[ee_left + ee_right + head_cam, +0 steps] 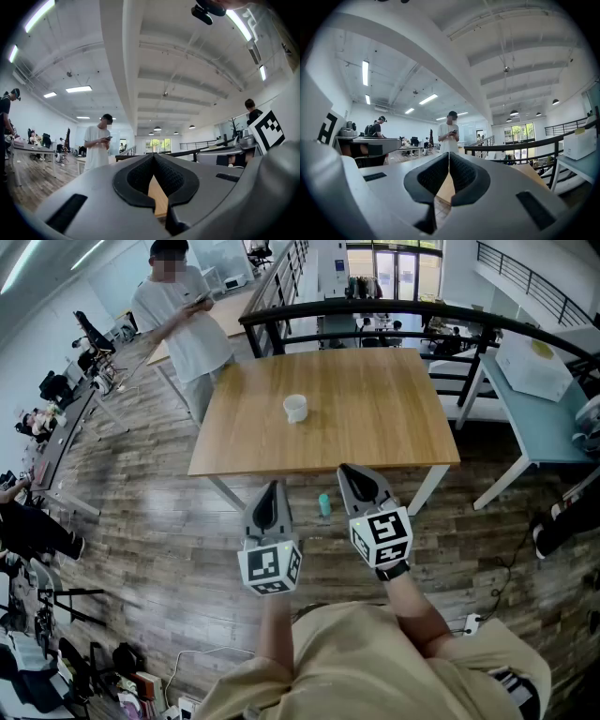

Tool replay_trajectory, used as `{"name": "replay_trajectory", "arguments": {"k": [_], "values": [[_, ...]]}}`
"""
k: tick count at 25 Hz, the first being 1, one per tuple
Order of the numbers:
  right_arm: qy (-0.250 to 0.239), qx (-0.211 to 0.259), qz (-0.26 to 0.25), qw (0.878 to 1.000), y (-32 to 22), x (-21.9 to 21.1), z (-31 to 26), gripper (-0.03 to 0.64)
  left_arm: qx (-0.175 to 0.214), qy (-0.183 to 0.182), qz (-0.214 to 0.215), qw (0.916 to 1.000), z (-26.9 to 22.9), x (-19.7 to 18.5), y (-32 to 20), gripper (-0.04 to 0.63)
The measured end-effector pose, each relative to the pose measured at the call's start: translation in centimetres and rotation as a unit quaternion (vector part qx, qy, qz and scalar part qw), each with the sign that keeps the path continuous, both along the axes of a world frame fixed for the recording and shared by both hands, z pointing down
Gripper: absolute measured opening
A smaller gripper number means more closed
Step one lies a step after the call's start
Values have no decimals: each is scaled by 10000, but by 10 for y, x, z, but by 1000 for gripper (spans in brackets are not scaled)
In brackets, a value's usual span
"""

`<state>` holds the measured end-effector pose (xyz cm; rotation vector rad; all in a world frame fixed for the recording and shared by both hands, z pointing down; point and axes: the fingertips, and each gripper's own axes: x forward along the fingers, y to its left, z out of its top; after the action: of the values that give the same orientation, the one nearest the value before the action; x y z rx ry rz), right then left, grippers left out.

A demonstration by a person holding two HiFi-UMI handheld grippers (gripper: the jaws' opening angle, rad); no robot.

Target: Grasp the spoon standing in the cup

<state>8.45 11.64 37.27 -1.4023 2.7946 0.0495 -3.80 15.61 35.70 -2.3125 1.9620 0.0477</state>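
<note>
1. Closest to the head camera is the person's beige shirt (375, 662), with both forearms (412, 601) reaching forward from it.
2. Left gripper (274, 487) hangs over the wood floor (169, 531), short of the near edge of the wooden table (375, 418). Its jaws are pressed together at the tips with nothing between them.
3. Right gripper (351, 471) is just beside it, its tip at the table's near edge. Its jaws are likewise closed on nothing.
4. Between the two grippers, a small teal object (324, 505) lies on the floor; what it is cannot be told.
5. White cup (295, 408) stands on the table left of centre, well apart from both grippers. A spoon in it cannot be made out at this size.
6. Beyond the table's far left corner a bystander (183, 324) looks at a phone. A black railing (375, 307) curves behind the table, and a pale blue table (534, 427) with a white box (532, 367) stands to the right.
</note>
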Motion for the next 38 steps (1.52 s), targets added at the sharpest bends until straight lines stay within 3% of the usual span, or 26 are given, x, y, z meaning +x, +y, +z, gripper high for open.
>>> {"name": "replay_trajectory", "arguments": {"k": [18, 26, 38], "values": [[-299, -242, 91, 9992, -1, 31, 9, 18, 79, -79, 108, 9999, 1, 30, 7, 6], [-272, -386, 42, 9989, -4, 30, 16, 18, 240, -65, -89, 9997, -5, 24, 10, 6], [-139, -505, 179, 9985, -73, 17, 30, 18, 65, 87, 165, 9998, 13, 15, -73, 6]]}}
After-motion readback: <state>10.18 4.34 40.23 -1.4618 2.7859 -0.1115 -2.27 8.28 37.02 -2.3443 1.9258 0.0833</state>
